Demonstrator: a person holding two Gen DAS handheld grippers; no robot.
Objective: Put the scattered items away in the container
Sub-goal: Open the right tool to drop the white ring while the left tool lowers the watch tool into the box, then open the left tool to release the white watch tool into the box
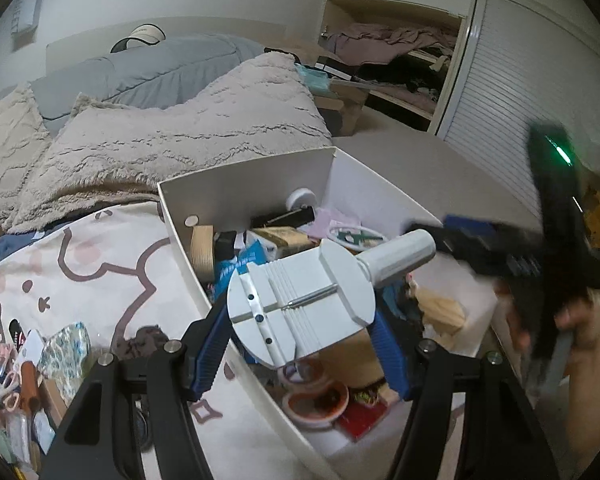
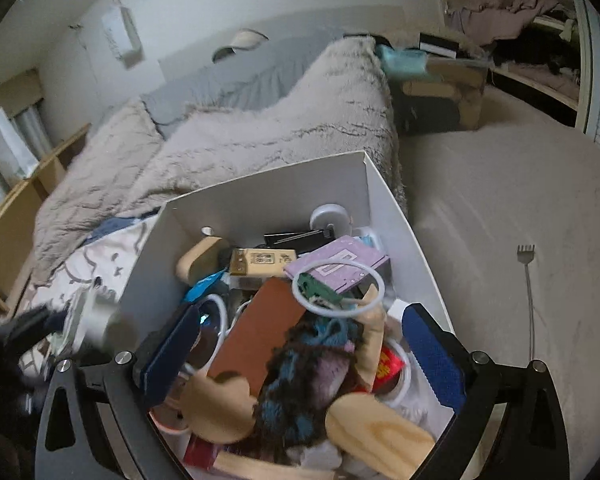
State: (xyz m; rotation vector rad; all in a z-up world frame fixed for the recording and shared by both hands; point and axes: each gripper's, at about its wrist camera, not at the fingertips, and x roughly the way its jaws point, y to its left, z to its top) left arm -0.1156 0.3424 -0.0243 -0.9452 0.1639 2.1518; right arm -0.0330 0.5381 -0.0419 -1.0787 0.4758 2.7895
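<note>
Left wrist view: my left gripper (image 1: 302, 320) is clamped on a white round tool (image 1: 300, 312), a disc-shaped body with a grooved slot across its face and a cylindrical knob sticking out. Blue pads (image 1: 210, 348) press both flanks of the disc. Long axis runs from the near-left of the disc up to the far-right, knob end pointing away and right of the claw. The tool hangs over the near-left wall of the white container (image 1: 244, 196), which sits straight ahead and below the claw and is already packed with odds and ends. Left of the claw, a pile of scattered items (image 1: 28, 376) lies on the cartoon-print sheet (image 1: 112, 276). Right of the claw, blurred, is my right gripper (image 1: 432, 236), reaching in sideways over the container's far-right edge, handle up, held in a hand (image 1: 580, 328). Can't read its jaw state from here.

Right wrist view: right gripper (image 2: 300, 356) is spread wide, nothing between the blue pads (image 2: 432, 352), pointing down into the container (image 2: 268, 200). Directly under the claw: a dark blue-and-purple knitted piece (image 2: 300, 376), wooden pieces (image 2: 380, 436), a brown flat item (image 2: 260, 340), a white ring (image 2: 338, 292). The white tool (image 2: 96, 316) shows blurred to the left of the claw, outside the container's left wall. A metal fork-like scratcher (image 2: 530, 300) lies on the carpet (image 2: 500, 184), right of the claw.
</note>
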